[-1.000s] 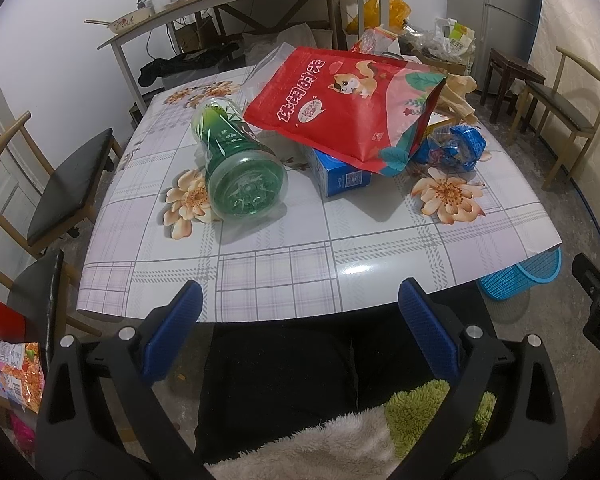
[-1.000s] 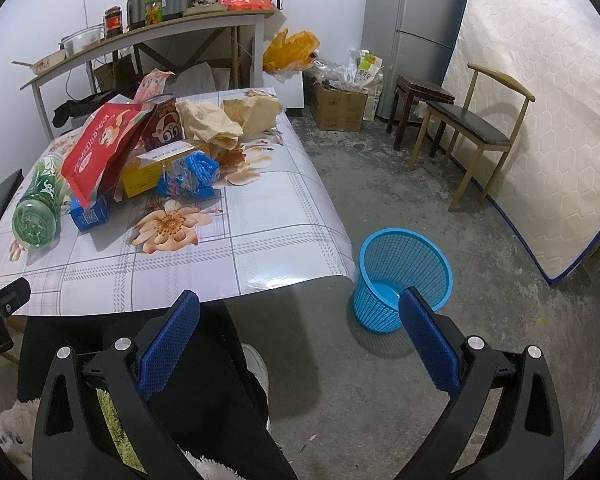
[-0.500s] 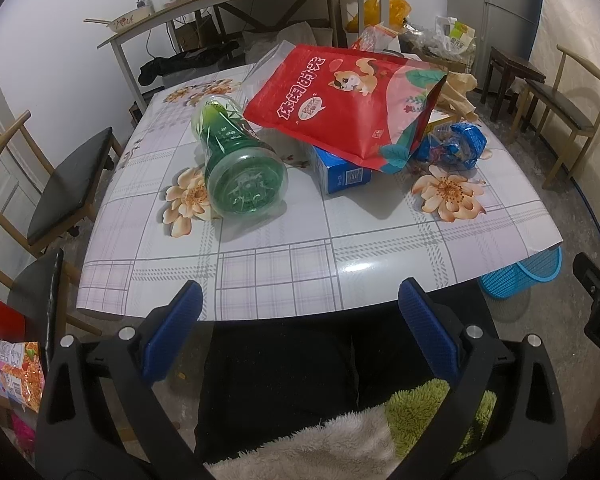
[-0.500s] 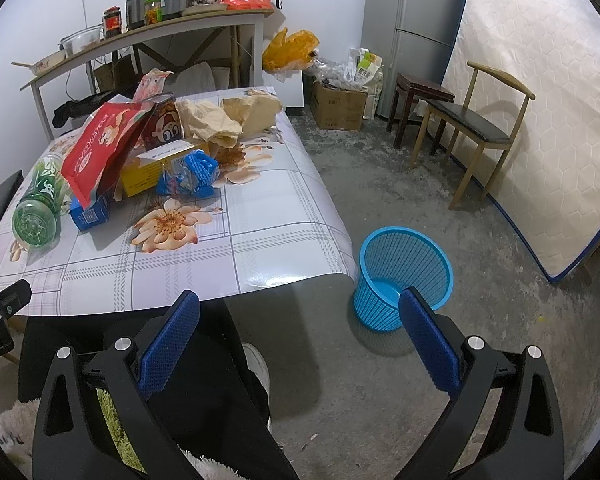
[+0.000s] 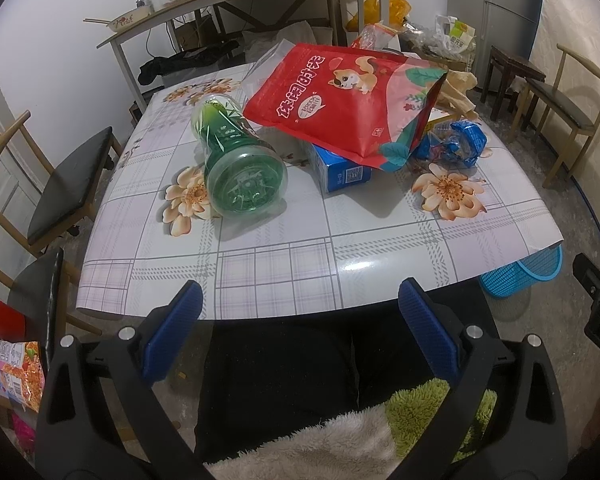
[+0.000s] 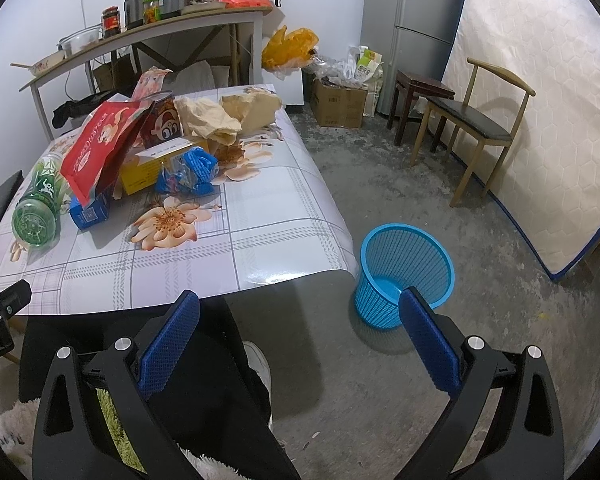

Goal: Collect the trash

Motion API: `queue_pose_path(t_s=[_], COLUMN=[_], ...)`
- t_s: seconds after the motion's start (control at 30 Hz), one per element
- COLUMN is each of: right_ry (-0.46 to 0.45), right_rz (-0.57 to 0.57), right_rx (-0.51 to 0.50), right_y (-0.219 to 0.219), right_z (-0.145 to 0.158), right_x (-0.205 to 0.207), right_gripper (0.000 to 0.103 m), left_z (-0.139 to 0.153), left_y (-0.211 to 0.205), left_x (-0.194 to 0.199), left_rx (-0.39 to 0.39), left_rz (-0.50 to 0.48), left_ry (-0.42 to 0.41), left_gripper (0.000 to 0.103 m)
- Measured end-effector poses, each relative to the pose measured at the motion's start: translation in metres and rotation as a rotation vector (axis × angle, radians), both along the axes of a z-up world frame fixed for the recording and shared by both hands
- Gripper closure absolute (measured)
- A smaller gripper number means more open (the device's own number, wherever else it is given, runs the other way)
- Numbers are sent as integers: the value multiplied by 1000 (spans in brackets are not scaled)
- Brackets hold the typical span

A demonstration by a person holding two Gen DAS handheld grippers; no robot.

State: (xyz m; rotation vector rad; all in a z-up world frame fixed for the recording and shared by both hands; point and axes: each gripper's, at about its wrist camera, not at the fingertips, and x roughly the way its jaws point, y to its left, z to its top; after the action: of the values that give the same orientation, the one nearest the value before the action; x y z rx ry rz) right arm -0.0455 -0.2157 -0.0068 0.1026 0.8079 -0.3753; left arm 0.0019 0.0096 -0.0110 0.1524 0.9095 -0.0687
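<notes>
Both grippers, left gripper (image 5: 300,326) and right gripper (image 6: 300,332), hanging spread and empty short of the table (image 5: 340,248); green bottle (image 5: 236,164) lying beside red bag (image 5: 348,100), likely rolling if nudged.

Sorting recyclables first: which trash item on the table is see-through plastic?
The green bottle lying on its side at the pile's left end. The red bag and blue carton beside it are opaque.

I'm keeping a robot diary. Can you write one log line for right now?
left gripper: open, empty | right gripper: open, empty | trash on table | blue basket: on floor
</notes>
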Motion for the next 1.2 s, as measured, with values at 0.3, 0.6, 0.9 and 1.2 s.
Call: queue_pose_path(t_s=[0.3, 0.6, 0.9, 1.2], right_ry=[0, 1, 2, 15], right_rz=[0, -1, 1, 14], right_rx=[2, 5, 7, 17], right_y=[0, 0, 1, 2], right_z=[0, -1, 0, -1], right_x=[0, 0, 0, 2], right_gripper=[6, 6, 6, 6], left_z=[-1, -1, -1, 0], left_y=[-1, -2, -2, 2], left_x=[0, 0, 0, 0], left_rx=[2, 3, 3, -3], left_rz=[2, 4, 4, 13], left_ry=[4, 10, 11, -1], left_gripper=[9, 9, 9, 9])
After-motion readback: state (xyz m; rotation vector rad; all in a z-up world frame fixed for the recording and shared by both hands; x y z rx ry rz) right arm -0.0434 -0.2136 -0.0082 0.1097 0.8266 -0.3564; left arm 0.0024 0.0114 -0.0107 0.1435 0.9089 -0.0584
